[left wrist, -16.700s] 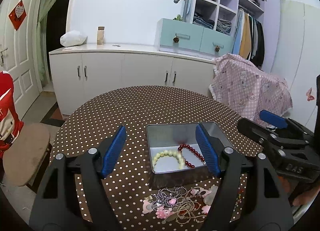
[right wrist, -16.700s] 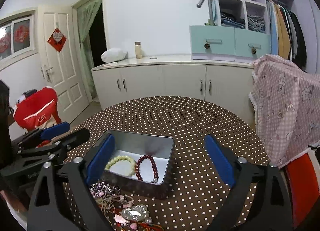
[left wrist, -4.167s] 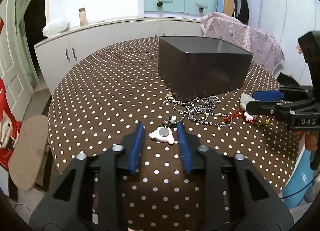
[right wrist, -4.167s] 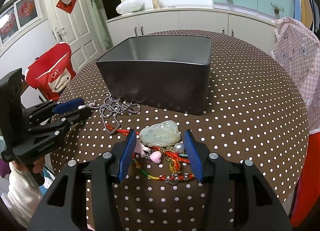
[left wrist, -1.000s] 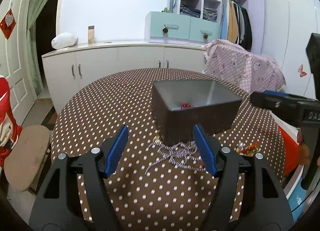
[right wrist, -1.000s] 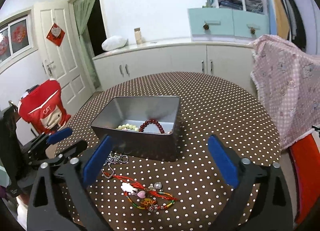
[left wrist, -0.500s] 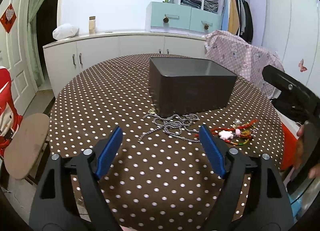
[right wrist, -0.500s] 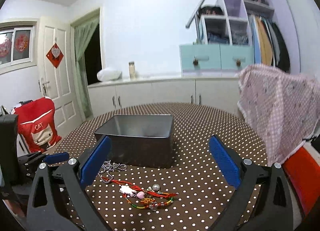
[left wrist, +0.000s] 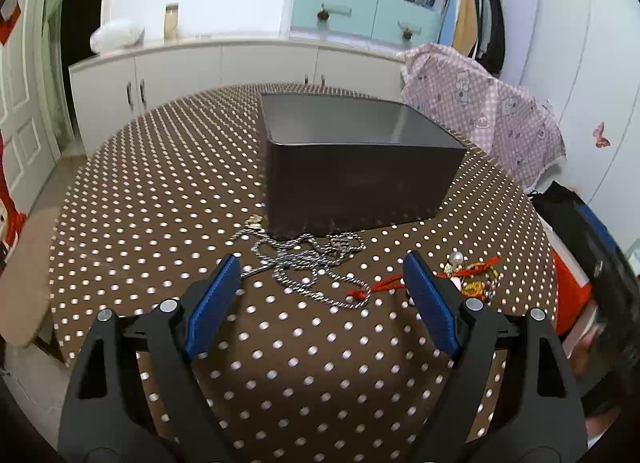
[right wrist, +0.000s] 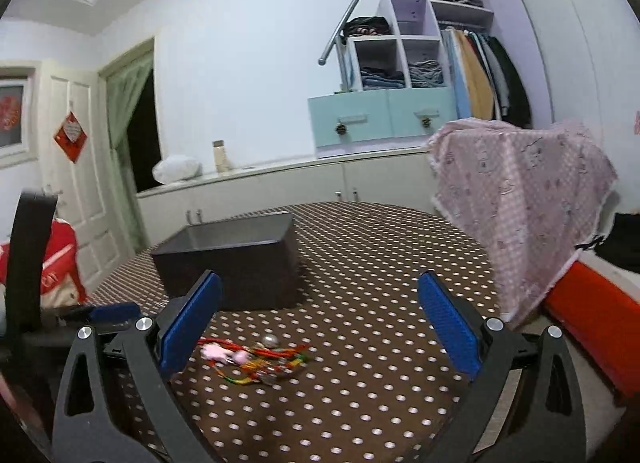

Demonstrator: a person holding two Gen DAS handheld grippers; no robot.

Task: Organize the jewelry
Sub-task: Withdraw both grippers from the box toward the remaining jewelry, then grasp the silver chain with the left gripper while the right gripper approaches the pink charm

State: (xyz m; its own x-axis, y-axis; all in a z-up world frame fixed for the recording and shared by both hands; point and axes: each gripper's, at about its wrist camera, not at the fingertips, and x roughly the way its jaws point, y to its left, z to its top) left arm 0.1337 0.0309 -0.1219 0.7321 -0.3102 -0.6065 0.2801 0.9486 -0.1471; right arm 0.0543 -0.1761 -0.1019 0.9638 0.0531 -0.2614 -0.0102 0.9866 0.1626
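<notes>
Jewelry lies loose on the dotted tablecloth [left wrist: 168, 191] in two lots: a silver chain [left wrist: 308, 259] spread against the near wall of the dark metal box [left wrist: 360, 179], and a red-cord bracelet [left wrist: 472, 275] with a pearl and charms just to its right. From the right wrist view the bracelet [right wrist: 256, 359] lies in front of the box [right wrist: 236, 267].

Left gripper [left wrist: 320, 295]: jaws opening, nothing between them, aimed down at the chain. Right gripper [right wrist: 320, 315]: jaws spread wide and empty, hanging above the bracelet and pointing nearly level.

Likely faults from here. The chain is long, thin and looped; a pinch on one strand would probably leave a tail trailing, which could catch on the box rim or drag over the table. Its end touches the box wall, so a low approach may push the box. The bracelet's cords and charms are tangled, so a grasp may take one strand only. The two lots lie near each other, so both grippers working together could collide.

Surroundings: white cupboards [left wrist: 224, 67] behind the table, a pink checked cloth [right wrist: 520, 199] draped on the right, a round stool [left wrist: 24, 283] at the left edge. The tall box wall hides the contents from both views.
</notes>
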